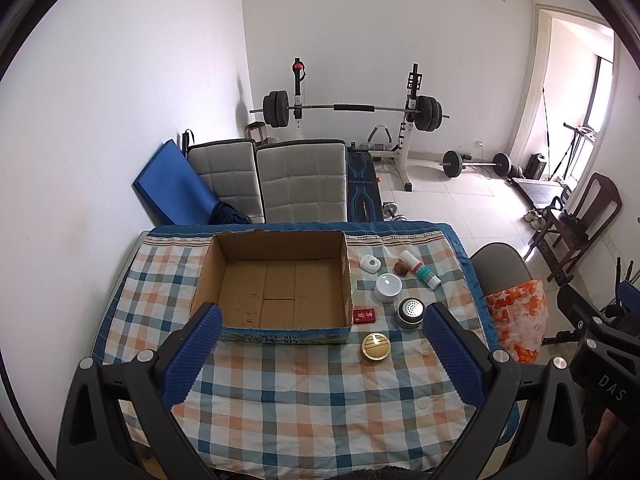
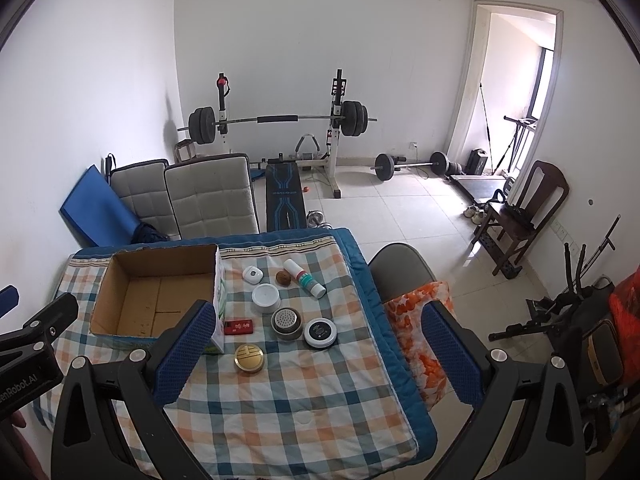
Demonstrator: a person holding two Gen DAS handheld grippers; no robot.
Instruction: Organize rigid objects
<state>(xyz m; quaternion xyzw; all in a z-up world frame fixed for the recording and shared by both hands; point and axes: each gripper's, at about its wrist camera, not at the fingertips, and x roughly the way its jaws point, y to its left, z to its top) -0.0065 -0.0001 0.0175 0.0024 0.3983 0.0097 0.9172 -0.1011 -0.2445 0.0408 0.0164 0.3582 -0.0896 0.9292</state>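
A bench covered by a checked cloth [image 1: 304, 392] is seen from two wrist cameras, with an open cardboard box [image 1: 276, 280] taken as the landmark. The box is shown upright and empty on the far left part of the bench. The left gripper [image 1: 322, 320] is held above the near edge of the bench, its blue-padded jaws spread wide; nothing is held between them and nothing is touched. The right gripper [image 2: 318, 318] is likewise held above the bench with its jaws spread wide, empty and touching nothing. All the small things are laid on the cloth to the right of the box. Just beside the box's near right corner a red flat case [image 2: 239, 326] is seen, and nearer the camera than that corner a round gold tin [image 2: 249, 358] is placed. Further right of the box, a white round container [image 2: 265, 298], a metal jar with a perforated lid [image 2: 286, 322] and a black-topped white jar [image 2: 320, 333] are grouped close together. Beyond these, level with the box's far half, a small white device [image 2: 252, 274], a brown nut-like ball [image 2: 283, 278] and a white tube with a green label [image 2: 305, 278], lying on its side, are set apart from one another. Behind the box, two pale padded chairs [image 1: 300, 184] and a barbell rack [image 1: 352, 110] are visible.
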